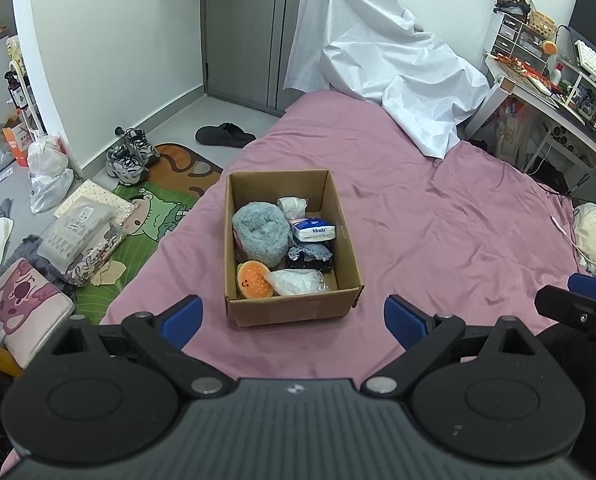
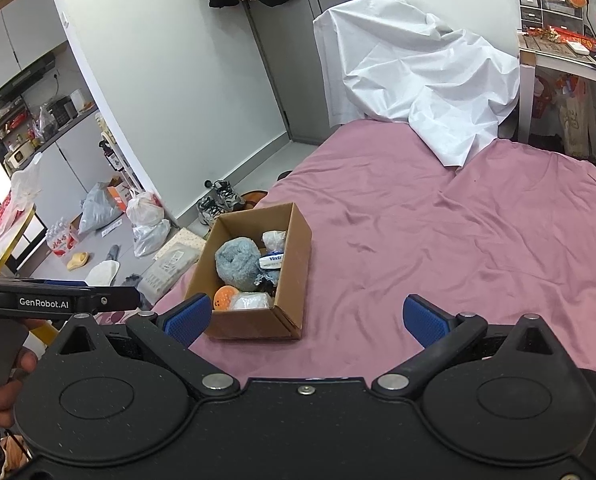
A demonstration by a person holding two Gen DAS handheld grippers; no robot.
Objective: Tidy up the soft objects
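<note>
An open cardboard box (image 1: 294, 309) stands on the pink bed sheet (image 1: 438, 232); it also shows in the right wrist view (image 2: 298, 248). Inside lie a grey fluffy roll (image 1: 260, 232), an orange burger plush (image 1: 253, 280), a Vinda tissue pack (image 1: 313, 231), a white bagged item (image 1: 296, 282) and a dark lace cloth (image 1: 310, 254). My left gripper (image 1: 292, 316) is open and empty, just short of the box's near wall. My right gripper (image 2: 306, 318) is open and empty, to the right of the box's near corner.
A white sheet (image 1: 390, 60) covers something at the bed's far end. A cluttered desk (image 1: 558, 88) stands at the right. Left of the bed, the floor holds sneakers (image 1: 132, 156), a slipper (image 1: 224, 135), plastic bags (image 1: 48, 176), a cartoon mat (image 1: 146, 216) and cushions (image 1: 22, 304).
</note>
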